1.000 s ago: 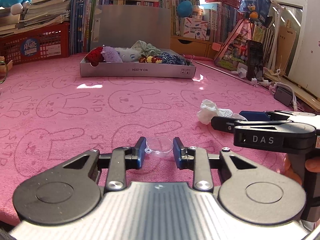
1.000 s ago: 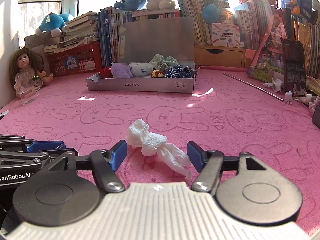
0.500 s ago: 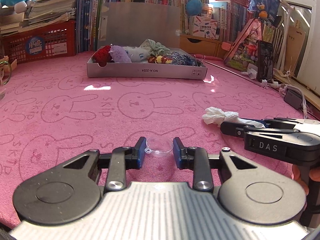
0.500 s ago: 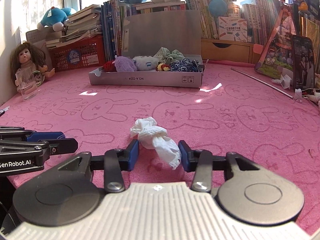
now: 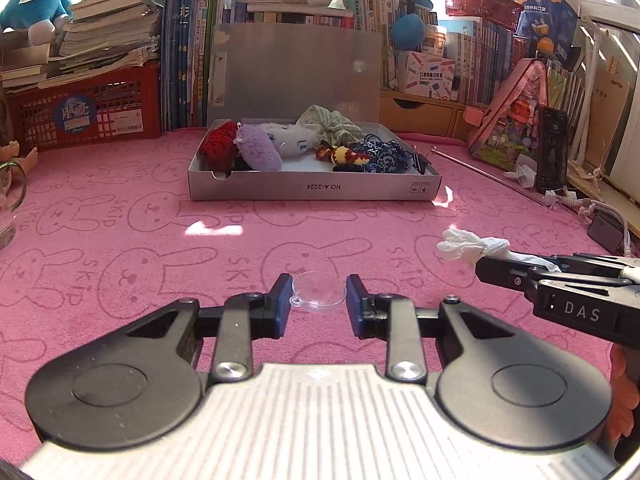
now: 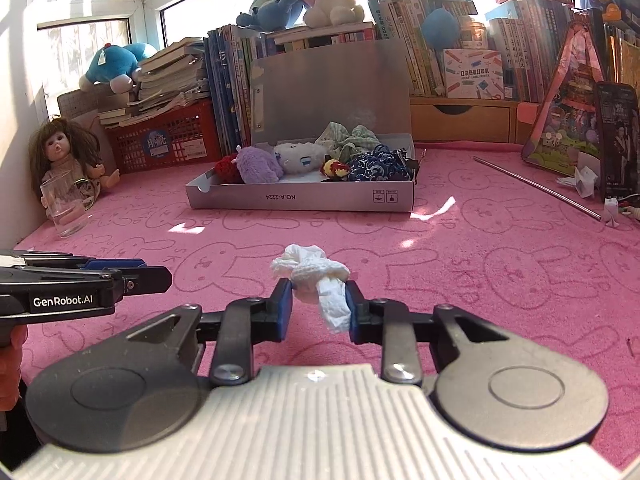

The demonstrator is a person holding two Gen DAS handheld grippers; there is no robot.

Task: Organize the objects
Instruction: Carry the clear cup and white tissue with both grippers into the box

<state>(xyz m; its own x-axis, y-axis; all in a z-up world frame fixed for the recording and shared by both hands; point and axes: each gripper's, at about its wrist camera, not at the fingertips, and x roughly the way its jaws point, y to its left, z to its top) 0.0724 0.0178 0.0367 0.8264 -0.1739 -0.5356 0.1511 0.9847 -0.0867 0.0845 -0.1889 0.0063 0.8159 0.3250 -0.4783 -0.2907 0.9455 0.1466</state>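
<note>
Tissue (image 6: pixel 316 276) wad is pinched in the right gripper (image 6: pixel 318 304), whose fingers have just been closing on it, lifted a bit off the pink desk (image 6: pixel 500 264), well in front of the grey box (image 6: pixel 304 200). Left gripper (image 5: pixel 316 304) has its fingers clamped on a clear little cup (image 5: pixel 319 292), also in front of that box and left of the tissue. Box holds plush toys (image 5: pixel 260 152) and cloth bits.

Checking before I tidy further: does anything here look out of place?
A thin metal rod lies loose and aslant on the pink mat, right of the open grey box. A crumpled paper scrap sits near its far end.
</note>
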